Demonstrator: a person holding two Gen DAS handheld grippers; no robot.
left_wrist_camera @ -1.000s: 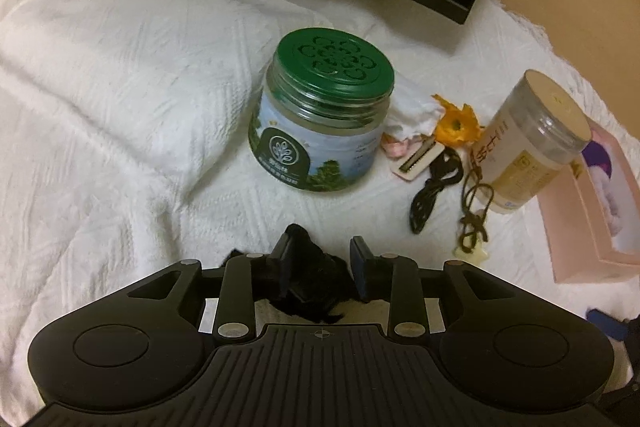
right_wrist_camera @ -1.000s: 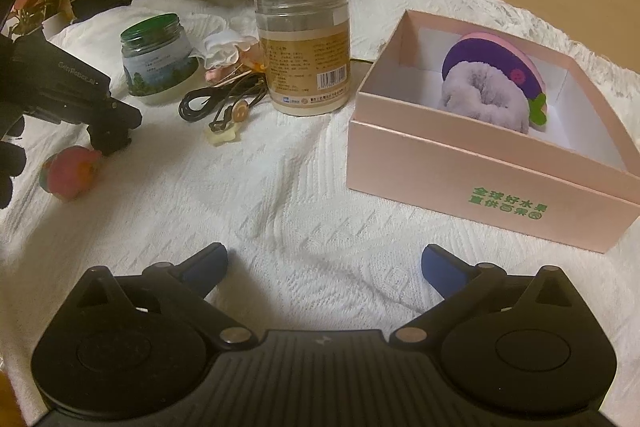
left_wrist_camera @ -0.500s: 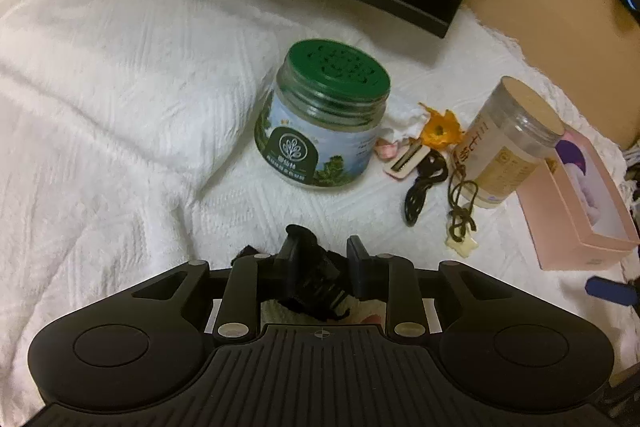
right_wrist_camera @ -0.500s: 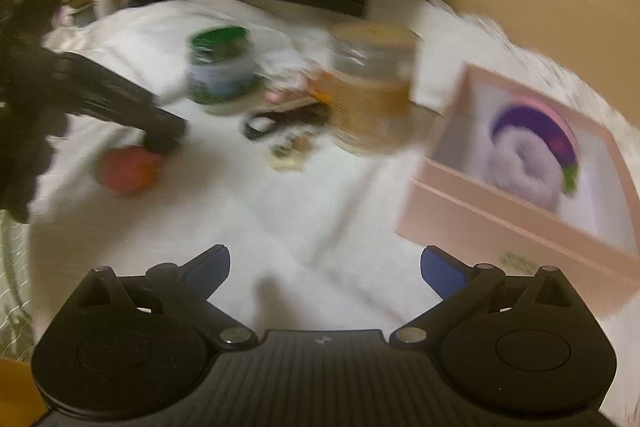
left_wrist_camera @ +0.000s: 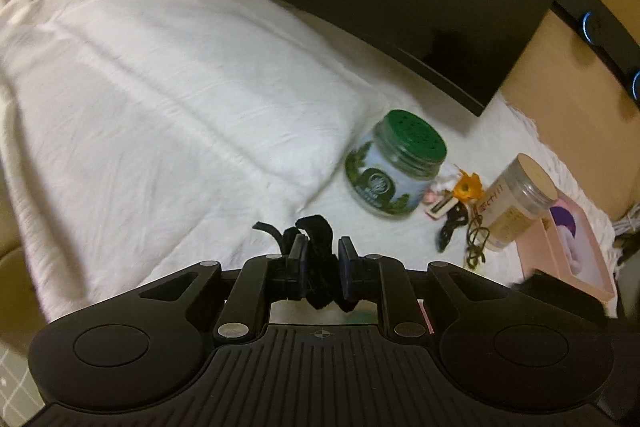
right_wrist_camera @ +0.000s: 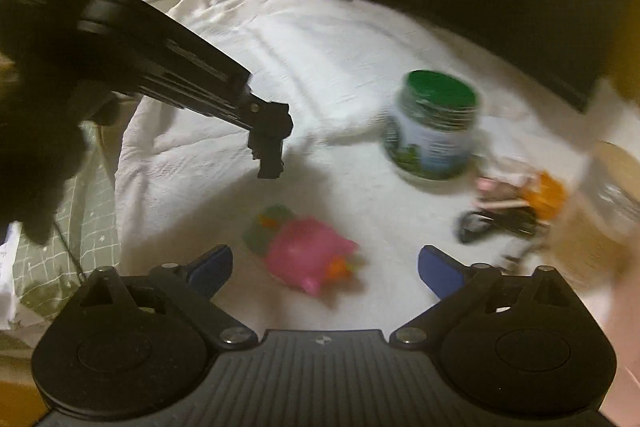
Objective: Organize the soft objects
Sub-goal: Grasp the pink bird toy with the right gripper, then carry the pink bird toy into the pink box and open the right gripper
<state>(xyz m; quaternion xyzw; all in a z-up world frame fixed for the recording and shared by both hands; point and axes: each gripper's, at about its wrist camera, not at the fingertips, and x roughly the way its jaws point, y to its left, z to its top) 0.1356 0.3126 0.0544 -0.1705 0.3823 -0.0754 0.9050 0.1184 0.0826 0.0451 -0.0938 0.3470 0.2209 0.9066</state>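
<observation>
Covering the whole table is a white quilted cloth [left_wrist_camera: 168, 99], and every piece of this job is lying or being carried over it. At the far right edge in the left wrist view a pale pink cardboard box [left_wrist_camera: 576, 263] is sitting open with a purple and white plush piece [left_wrist_camera: 568, 231] already inside; that looks like the place where soft things are being collected.

The left hand-held gripper [left_wrist_camera: 323, 259] has just been closing, and its pads are now pinching a black fuzzy fabric band [left_wrist_camera: 318, 251], which is hanging clear of the cloth with loose ends sticking up above the jaws. Carrying it well means keeping the squeeze steady and passing above the green-lidded glass jar [left_wrist_camera: 394, 173] and the tan-lidded clear plastic jar [left_wrist_camera: 516, 203], since a trailing loop could catch a lid or the tangle of black cords beside them.

The right hand-held gripper [right_wrist_camera: 324, 267] is standing wide apart with nothing between its blue pads, facing a pink plush toy with a green end [right_wrist_camera: 304, 251] that is lying on the cloth just beyond them. It is blurred, so its exact shape is hard to tell. Straddling the plump pink middle, not the tip, would probably give the surest hold.
</observation>
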